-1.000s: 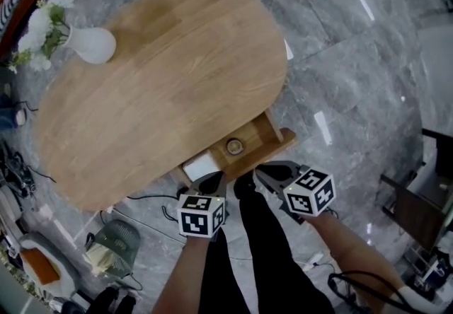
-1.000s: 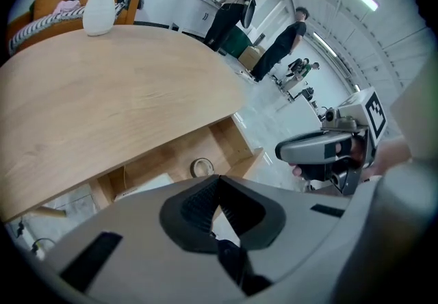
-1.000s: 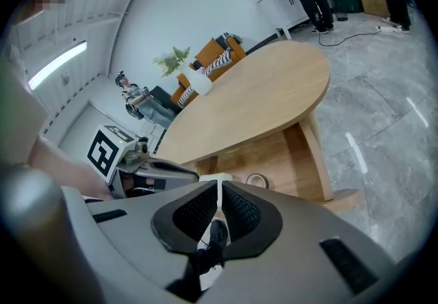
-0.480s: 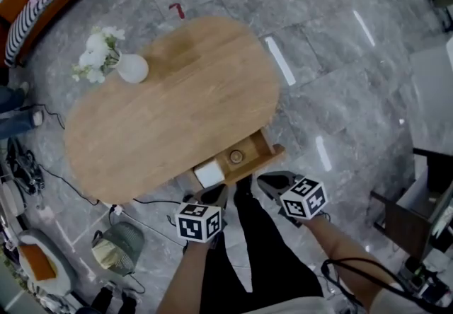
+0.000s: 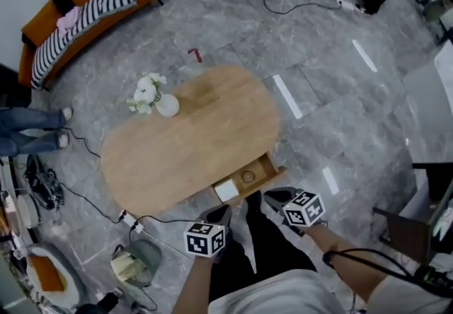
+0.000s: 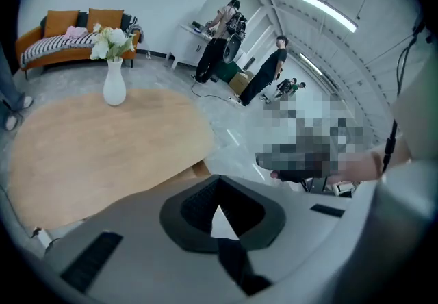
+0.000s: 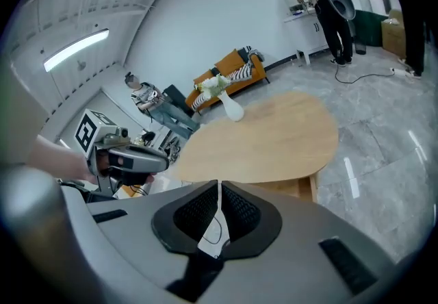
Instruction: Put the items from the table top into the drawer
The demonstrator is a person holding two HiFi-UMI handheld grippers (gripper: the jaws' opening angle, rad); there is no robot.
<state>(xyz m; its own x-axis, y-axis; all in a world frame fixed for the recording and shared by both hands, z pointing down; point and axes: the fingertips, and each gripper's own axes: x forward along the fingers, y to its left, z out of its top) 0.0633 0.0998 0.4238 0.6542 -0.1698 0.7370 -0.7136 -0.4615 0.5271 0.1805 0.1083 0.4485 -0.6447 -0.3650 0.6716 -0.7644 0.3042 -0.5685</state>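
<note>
While both tools hang close to the person's body, well apart from the table, the left gripper and the right gripper each show jaws pressed together with nothing between them. A white block and a small round object lie in the open drawer under the table's near edge. The top bears only a vase of flowers. Judgement: the loading step looks complete, unless the vase counts as an item. The next move would call for lowering one gripper to the drawer front and pushing it squarely shut.
</note>
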